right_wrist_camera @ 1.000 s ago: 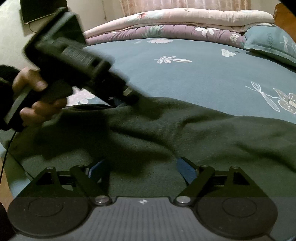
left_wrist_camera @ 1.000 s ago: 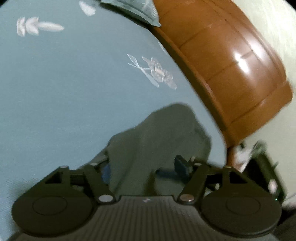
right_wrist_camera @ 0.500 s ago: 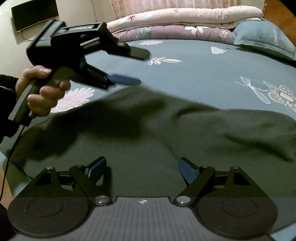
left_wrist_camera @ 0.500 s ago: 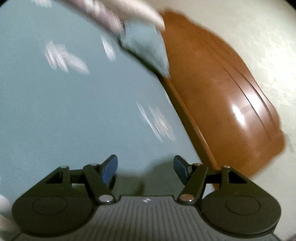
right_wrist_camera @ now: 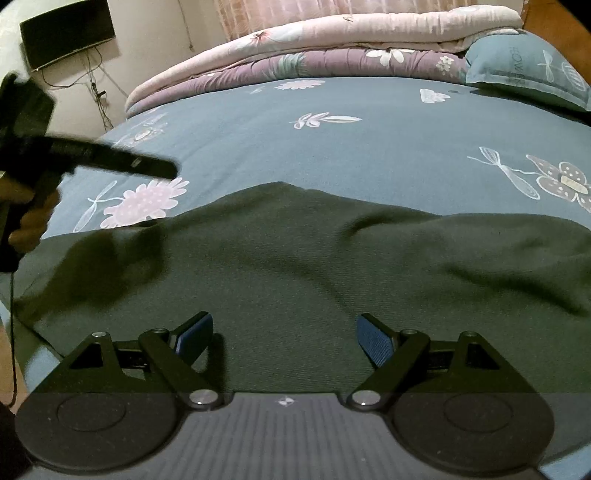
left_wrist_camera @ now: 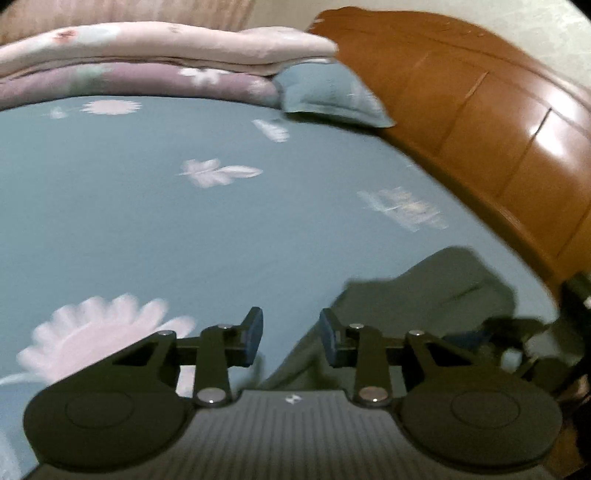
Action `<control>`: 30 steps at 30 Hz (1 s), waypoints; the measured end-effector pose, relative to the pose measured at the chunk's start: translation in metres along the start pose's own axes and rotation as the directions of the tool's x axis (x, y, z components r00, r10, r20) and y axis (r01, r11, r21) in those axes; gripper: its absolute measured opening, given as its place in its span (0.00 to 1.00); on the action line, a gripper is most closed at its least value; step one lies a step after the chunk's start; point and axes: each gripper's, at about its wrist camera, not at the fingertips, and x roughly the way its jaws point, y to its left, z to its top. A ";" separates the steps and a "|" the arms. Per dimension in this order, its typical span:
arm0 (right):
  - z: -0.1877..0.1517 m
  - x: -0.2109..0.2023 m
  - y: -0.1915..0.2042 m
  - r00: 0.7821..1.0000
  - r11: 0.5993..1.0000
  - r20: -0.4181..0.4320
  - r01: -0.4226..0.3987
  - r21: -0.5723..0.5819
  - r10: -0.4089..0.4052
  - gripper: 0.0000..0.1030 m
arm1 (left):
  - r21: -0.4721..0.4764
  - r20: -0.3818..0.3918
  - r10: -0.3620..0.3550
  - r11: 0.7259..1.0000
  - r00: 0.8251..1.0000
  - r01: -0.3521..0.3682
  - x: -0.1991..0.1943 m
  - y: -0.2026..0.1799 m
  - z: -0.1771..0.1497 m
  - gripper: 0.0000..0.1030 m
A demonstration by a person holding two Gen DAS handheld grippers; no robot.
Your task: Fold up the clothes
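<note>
A dark green garment point(right_wrist_camera: 314, 251) lies spread across the near part of the blue floral bedsheet point(right_wrist_camera: 332, 147). My right gripper point(right_wrist_camera: 284, 341) is open and empty, its blue pads just above the garment's near edge. My left gripper point(left_wrist_camera: 291, 338) is open and empty, held above the sheet beside the garment's left edge point(left_wrist_camera: 436, 291). In the right wrist view the left gripper point(right_wrist_camera: 122, 162) shows as a blurred black shape at the far left, above the sheet and clear of the cloth.
Folded pink and purple quilts point(right_wrist_camera: 332, 48) and a blue pillow point(right_wrist_camera: 528, 70) lie at the far side of the bed. A brown wooden headboard point(left_wrist_camera: 480, 129) curves along the right. A wall-mounted screen point(right_wrist_camera: 66, 33) hangs at the back left.
My left gripper has let go of the garment, lifted and swung away to the left. The cloth it held has dropped flat. My right gripper has stayed open over the near edge.
</note>
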 end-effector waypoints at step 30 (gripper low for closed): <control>0.007 -0.002 0.014 0.996 0.997 -0.044 0.077 -0.022 -0.078 0.87 | 0.295 -0.198 0.131 0.953 0.971 -0.068 0.009 -0.035 -0.020 0.02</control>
